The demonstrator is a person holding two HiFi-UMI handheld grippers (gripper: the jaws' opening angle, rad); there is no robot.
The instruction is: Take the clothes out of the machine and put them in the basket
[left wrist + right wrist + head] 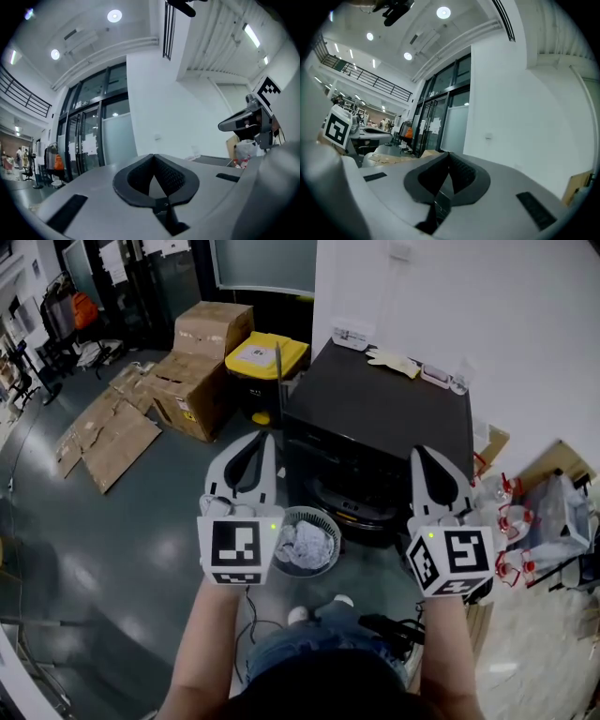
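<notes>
Both tools are held up side by side, pointing level toward the black box-shaped machine; the left tool has its jaws pressed together on nothing, and the right tool likewise, with only the room showing beyond the meeting tips in each gripper view; the round grey slatted plastic basket stands on the floor just before the machine's front, below and between the two tools, nearer the left one; pale crumpled clothes lie in it; whether any remain in the machine I cannot tell, its front being dark and partly hidden; a further reach would likely go forward and down, between the tools.
</notes>
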